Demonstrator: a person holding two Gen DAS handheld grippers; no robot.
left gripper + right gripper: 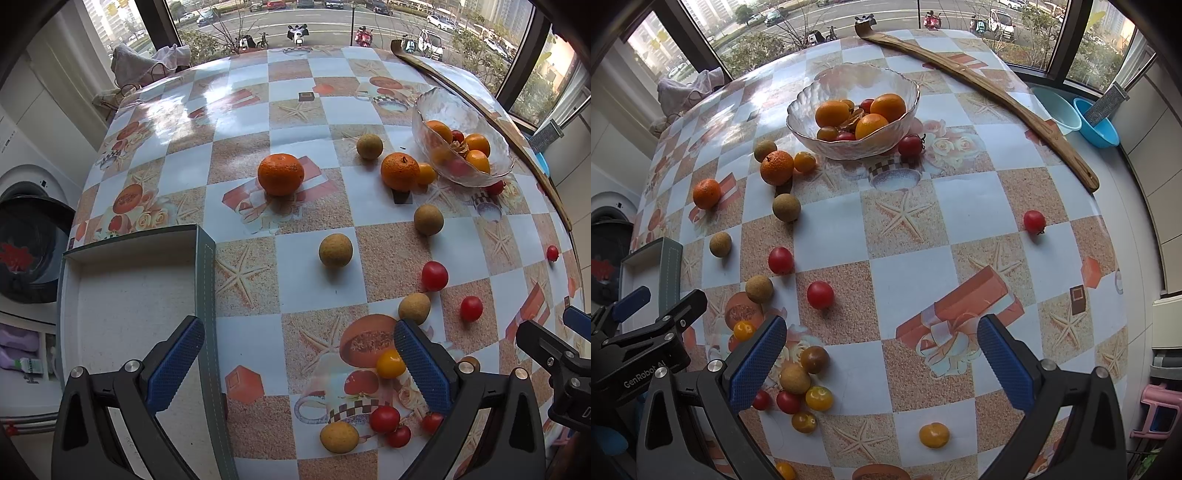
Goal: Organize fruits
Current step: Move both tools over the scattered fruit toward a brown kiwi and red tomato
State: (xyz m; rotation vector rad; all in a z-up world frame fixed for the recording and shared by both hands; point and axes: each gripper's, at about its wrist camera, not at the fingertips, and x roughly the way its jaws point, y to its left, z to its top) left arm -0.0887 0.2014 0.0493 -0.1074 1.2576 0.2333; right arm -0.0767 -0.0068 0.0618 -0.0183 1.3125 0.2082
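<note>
Both claws empty, jaws apart: left claw (299, 354), right claw (882, 354). Fruit scattered over desk (923, 273); some already in glass bowl (912, 110). Step: choosing a pick. Next, likely close on nearest red tomato (820, 294).

One readable brand mark, on your left gripper.

From your right wrist camera, you can read "GenRobot AI" in pale letters on the black body of the left gripper (646, 334), low at the left edge of that view. In your left wrist view, the white washing machine (26, 206) carries a red mark on its dark door, too blurred for you to read, and small dark marks on its front panel that are too small to make out. The small tube (33, 365) on the shelf below it shows green printing that you cannot read either. Faint marks on the box (125, 295) floor near your left finger stay illegible.
</note>
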